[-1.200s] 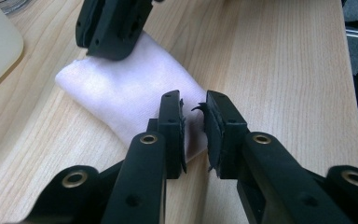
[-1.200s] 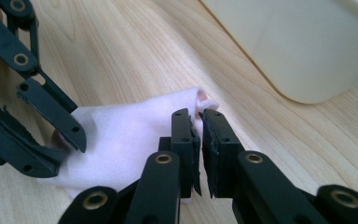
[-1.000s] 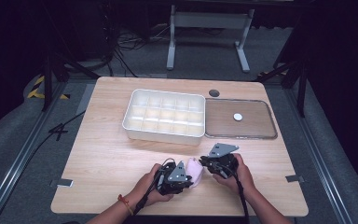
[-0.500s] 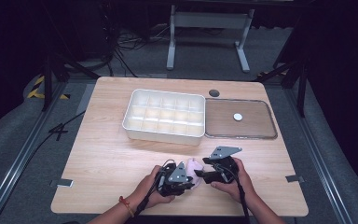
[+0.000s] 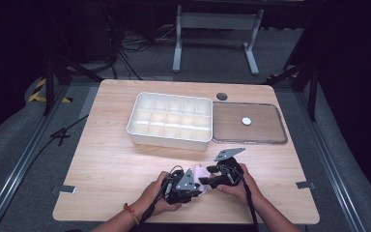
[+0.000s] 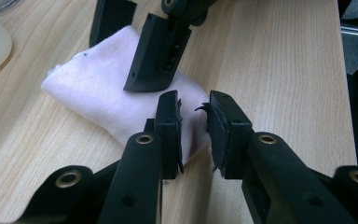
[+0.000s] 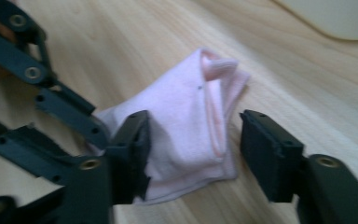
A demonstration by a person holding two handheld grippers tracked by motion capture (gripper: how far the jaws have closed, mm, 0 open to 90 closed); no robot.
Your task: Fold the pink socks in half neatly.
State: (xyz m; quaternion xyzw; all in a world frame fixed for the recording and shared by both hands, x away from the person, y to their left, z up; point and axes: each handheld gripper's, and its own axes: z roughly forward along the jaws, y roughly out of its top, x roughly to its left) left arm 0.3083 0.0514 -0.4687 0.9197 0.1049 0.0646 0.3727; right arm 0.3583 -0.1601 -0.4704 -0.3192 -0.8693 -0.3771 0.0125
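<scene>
Pink cloth (image 7: 186,126) (folded) between right tongs (image 7: 193,154).

A white tray (image 5: 170,120) sits near the middle of the table (image 5: 101,164), split into a grid of small compartments, every one of them bare. Just to its right, touching or nearly so, a clear lid (image 5: 265,137) lies flat on the wood, with a small white disc (image 5: 246,121) near its centre. Just behind the lid's near-left corner a dark round cap (image 5: 221,96) is set into the tabletop. Grey tape marks (image 5: 65,189) are stuck near the table's front corners. Beyond the table's far edge a grey metal stand (image 5: 215,21) rises from the carpet, with black cables (image 5: 135,41) lying beside it. Yellow-and-black tape (image 5: 42,91) marks the floor at left.
</scene>
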